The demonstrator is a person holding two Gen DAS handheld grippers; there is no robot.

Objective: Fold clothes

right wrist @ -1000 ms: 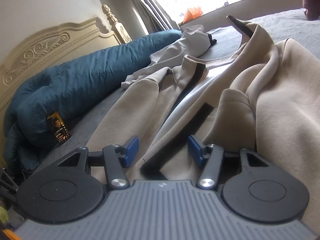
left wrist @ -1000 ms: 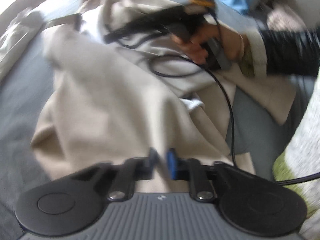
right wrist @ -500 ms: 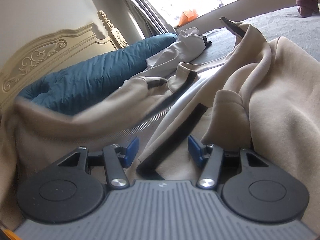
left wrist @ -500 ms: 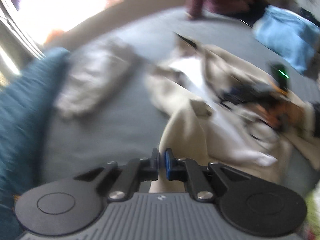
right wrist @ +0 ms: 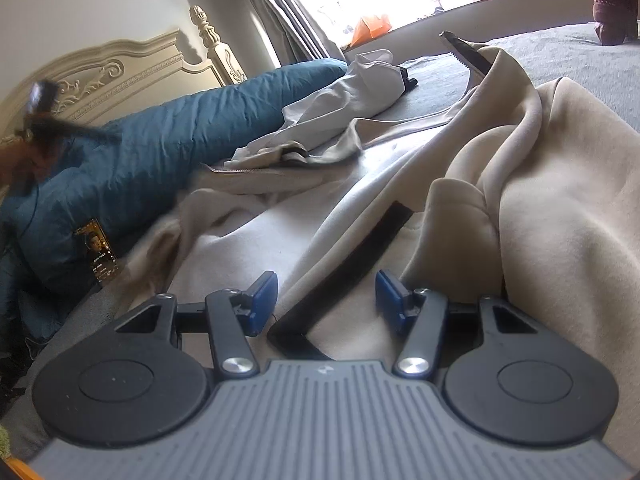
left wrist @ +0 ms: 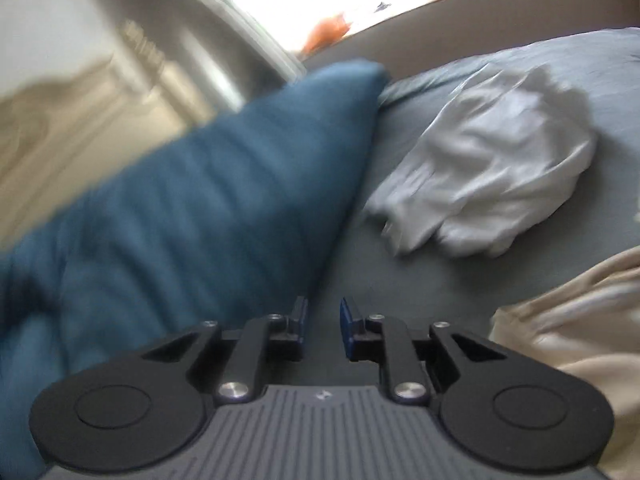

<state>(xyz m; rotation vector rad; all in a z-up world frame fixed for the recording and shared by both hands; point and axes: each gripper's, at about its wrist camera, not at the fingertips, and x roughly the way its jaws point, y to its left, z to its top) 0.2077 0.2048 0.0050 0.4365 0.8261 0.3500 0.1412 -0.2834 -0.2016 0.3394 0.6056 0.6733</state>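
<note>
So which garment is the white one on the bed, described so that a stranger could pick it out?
Start at the cream carved headboard and follow the long teal duvet roll along the grey bed toward the window. The crumpled white garment lies at the roll's far tip. Unlike the beige zip jacket spread beside it, it is thin, pale and bunched in a small heap.

Black grippers w/ blue fingers (right wrist: 262,295), silver screws, ribbed grey body.

The beige jacket (right wrist: 560,184) looks like soft matt fleece, the white garment (left wrist: 492,168) thin creased cloth, the blue duvet (right wrist: 160,136) quilted with slight sheen, the headboard (right wrist: 120,72) carved painted wood
</note>
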